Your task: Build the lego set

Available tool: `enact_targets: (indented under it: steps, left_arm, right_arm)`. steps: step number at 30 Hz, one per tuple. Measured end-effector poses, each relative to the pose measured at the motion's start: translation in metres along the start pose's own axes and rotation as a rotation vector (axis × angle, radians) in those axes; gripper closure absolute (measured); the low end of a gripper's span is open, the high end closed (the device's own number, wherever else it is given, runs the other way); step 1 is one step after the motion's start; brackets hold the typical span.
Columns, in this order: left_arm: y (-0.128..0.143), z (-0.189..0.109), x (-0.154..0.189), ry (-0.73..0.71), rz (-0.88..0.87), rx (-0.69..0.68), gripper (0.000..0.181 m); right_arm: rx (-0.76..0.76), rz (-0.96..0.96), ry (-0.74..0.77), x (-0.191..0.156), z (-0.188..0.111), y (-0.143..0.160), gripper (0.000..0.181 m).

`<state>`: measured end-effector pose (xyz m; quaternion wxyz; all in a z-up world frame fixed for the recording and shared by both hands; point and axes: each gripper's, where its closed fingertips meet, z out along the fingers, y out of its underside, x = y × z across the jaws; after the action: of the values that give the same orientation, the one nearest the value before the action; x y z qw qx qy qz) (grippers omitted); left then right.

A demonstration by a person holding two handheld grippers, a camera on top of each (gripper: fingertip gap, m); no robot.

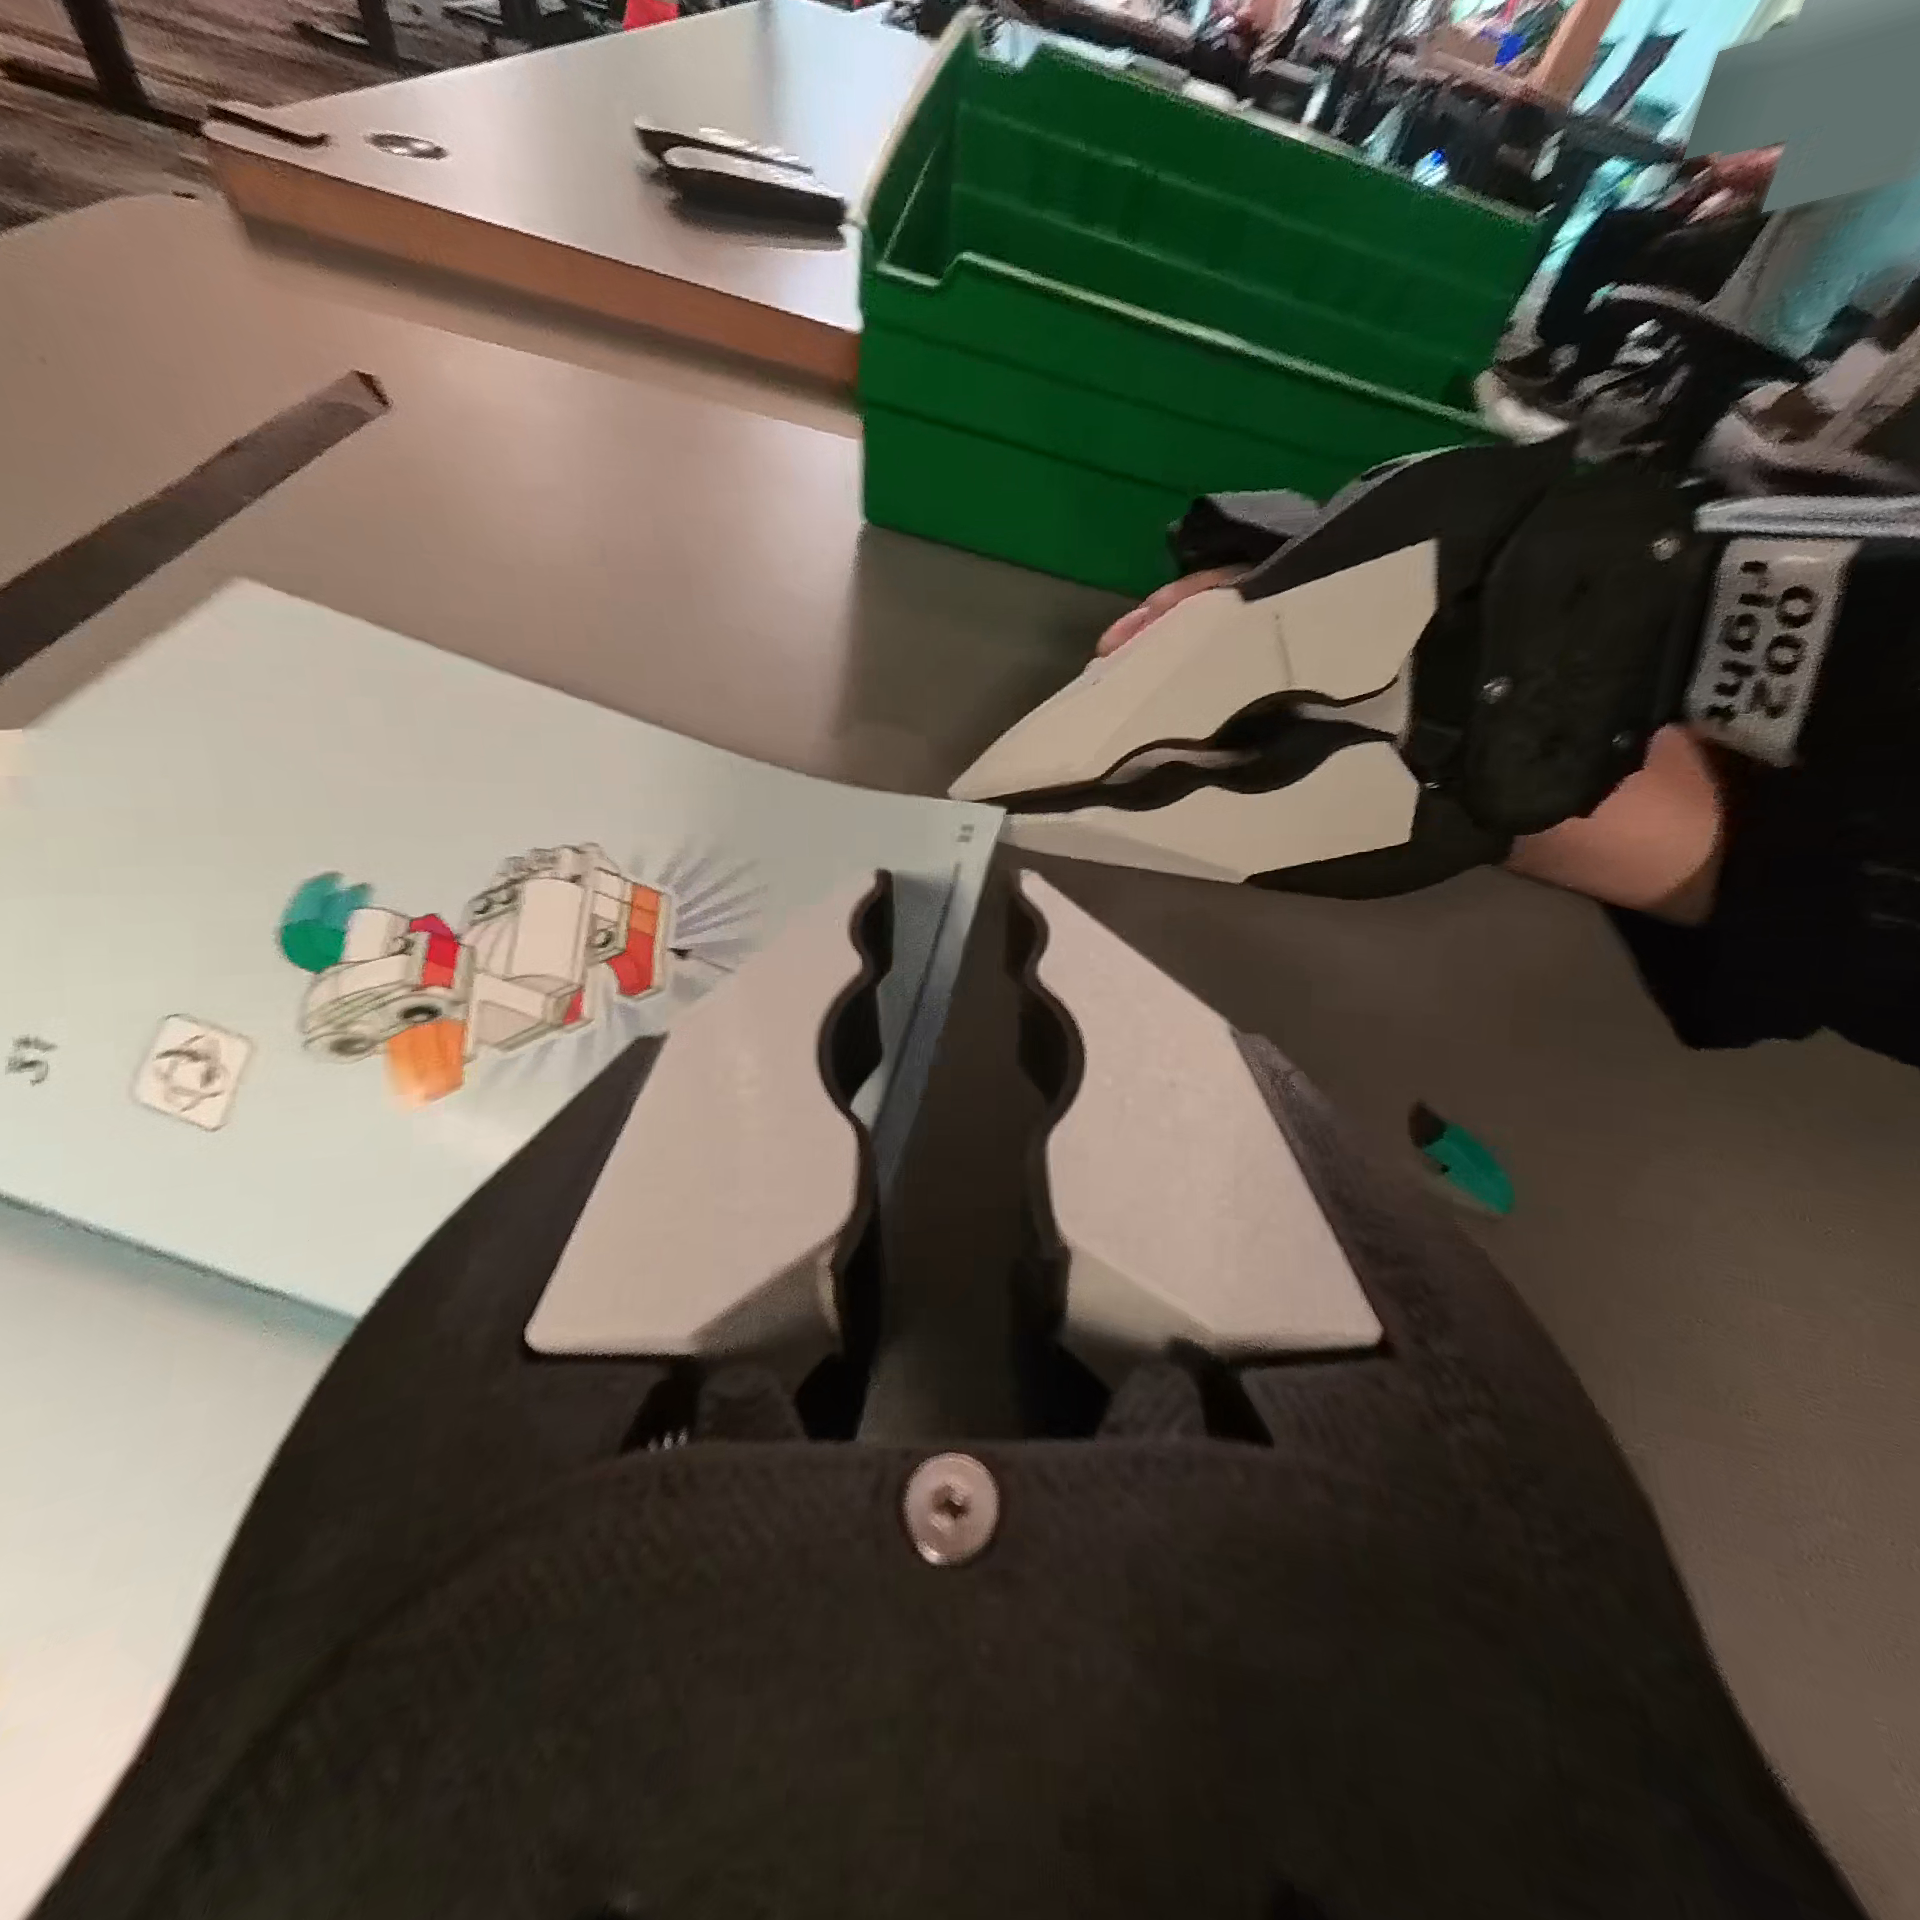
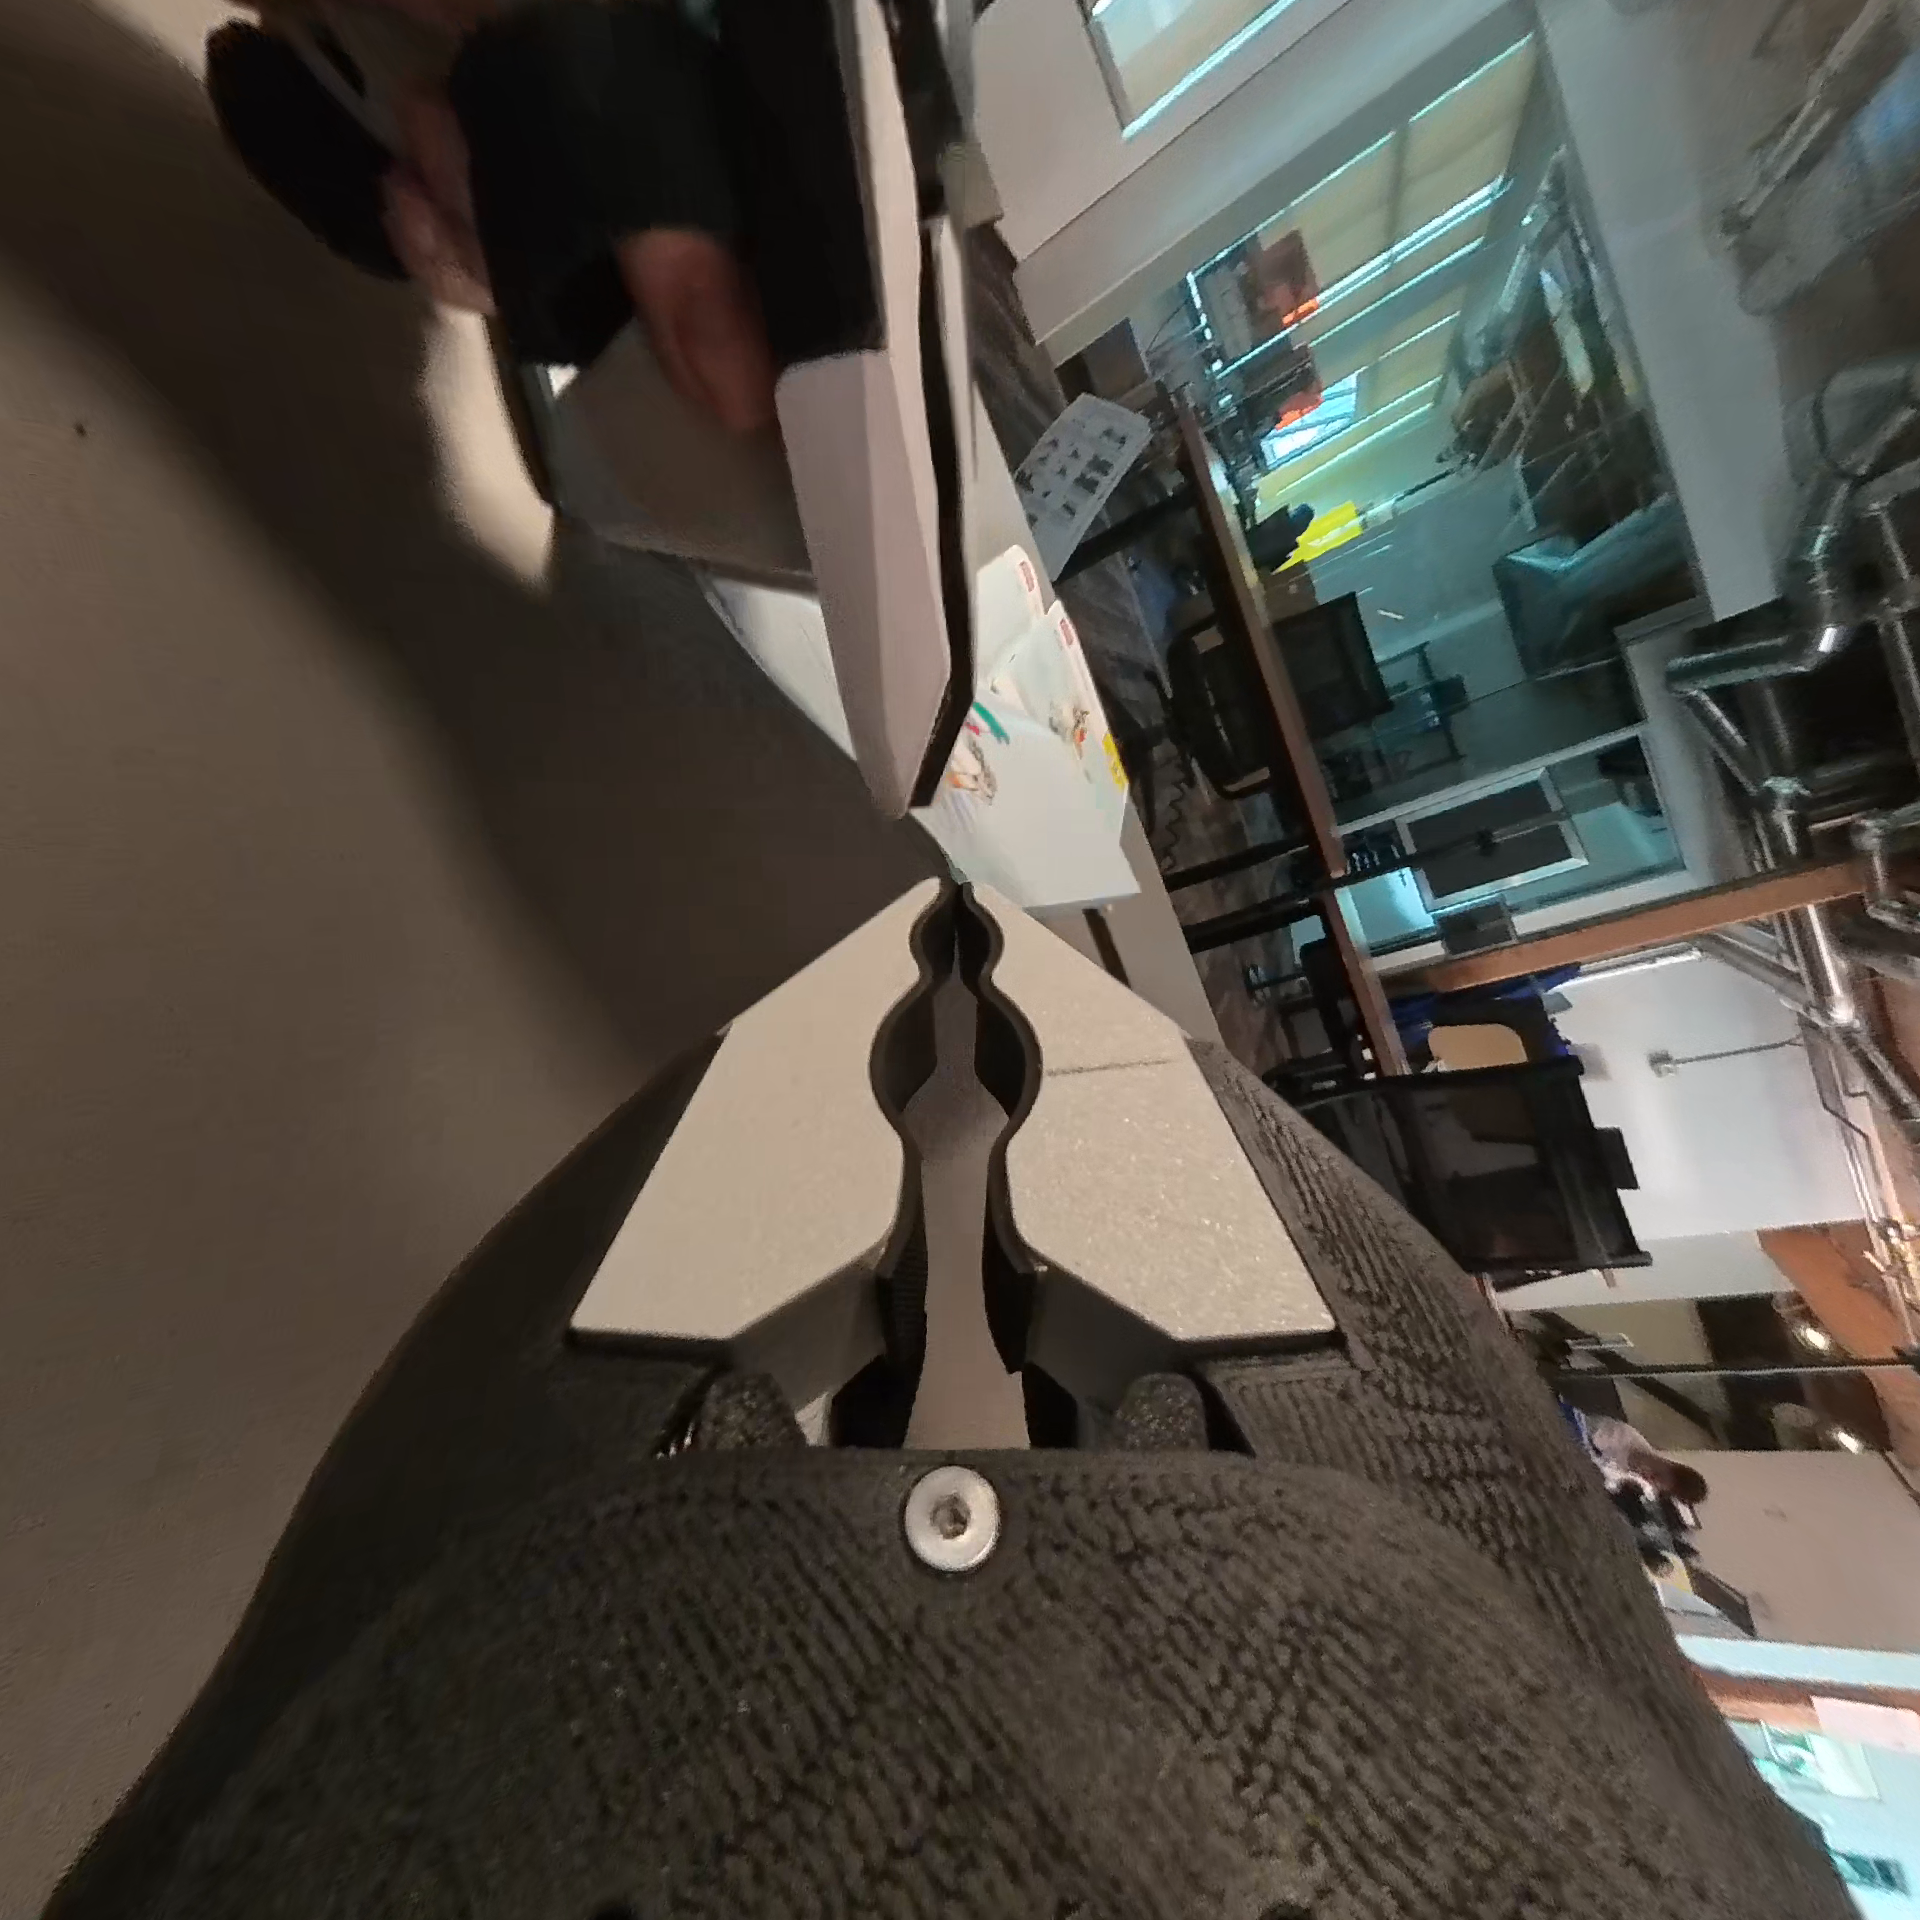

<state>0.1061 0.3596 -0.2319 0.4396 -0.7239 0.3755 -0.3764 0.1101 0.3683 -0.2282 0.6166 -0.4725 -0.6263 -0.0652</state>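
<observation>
Pinching the corner of a pale blue instruction booklet page [image 1: 436,831], the left tool [image 1: 961,883] has its two fingers drawn narrow, the thin sheet running edge-on between their wavy black rubber pads while the pale grey wedge-shaped outer faces slope back to a coarse-textured black body with a single silver screw. The right tool [image 1: 997,805] comes in from the right with its tips at the same page corner; its fingers are pressed together, and whether any paper sits between them I cannot tell. In the right wrist view that tool [image 2: 951,894] shows the same closed wavy pads, with the left tool [image 2: 904,800] just beyond its tips and the booklet [image 2: 1039,821] behind. The booklet lies open on the smooth grey-brown surface [image 1: 623,499], its page printed with a drawing of white, red, orange and green bricks. A small green brick [image 1: 1465,1169] lies on the surface to the right of the left tool. Farther back stand stacked green plastic bins [image 1: 1122,343], their contents not visible. Beyond them a second tabletop with a wood-coloured edge [image 1: 540,239] carries a dark object, and the blurred room behind holds desks and glass partitions.
</observation>
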Motion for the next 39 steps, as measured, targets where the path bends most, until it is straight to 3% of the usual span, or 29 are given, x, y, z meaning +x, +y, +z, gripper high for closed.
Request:
enact_targets:
  steps: [8, 18, 26, 32, 37, 38, 39]
  left_arm:
    - [-0.013, -0.005, 0.017, 0.159, -0.103, 0.099, 0.168]
    - [-0.026, -0.019, 0.025, 0.31, -0.23, 0.202, 0.181]
    - [-0.025, -0.02, 0.021, 0.296, -0.251, 0.203, 0.181]
    - [-0.037, -0.039, 0.005, 0.145, -0.224, 0.325, 0.181]
    - [-0.035, -0.069, -0.014, -0.078, -0.253, 0.406, 0.181]
    - [-0.034, -0.077, -0.018, -0.14, -0.258, 0.423, 0.181]
    - [-0.031, -0.085, -0.023, -0.212, -0.262, 0.438, 0.181]
  right_arm:
    - [0.075, 0.006, 0.065, 0.007, -0.004, -0.021, 0.181]
    - [0.107, -0.007, 0.074, 0.009, -0.009, -0.027, 0.181]
    - [0.09, -0.028, 0.068, 0.009, -0.01, -0.023, 0.181]
    - [-0.034, -0.035, -0.009, 0.004, -0.008, 0.013, 0.181]
    - [-0.192, 0.242, -0.15, -0.009, 0.002, 0.059, 0.181]
    - [-0.198, 0.283, -0.117, -0.003, 0.002, 0.063, 0.162]
    - [-0.199, 0.311, -0.071, 0.006, 0.001, 0.064, 0.158]
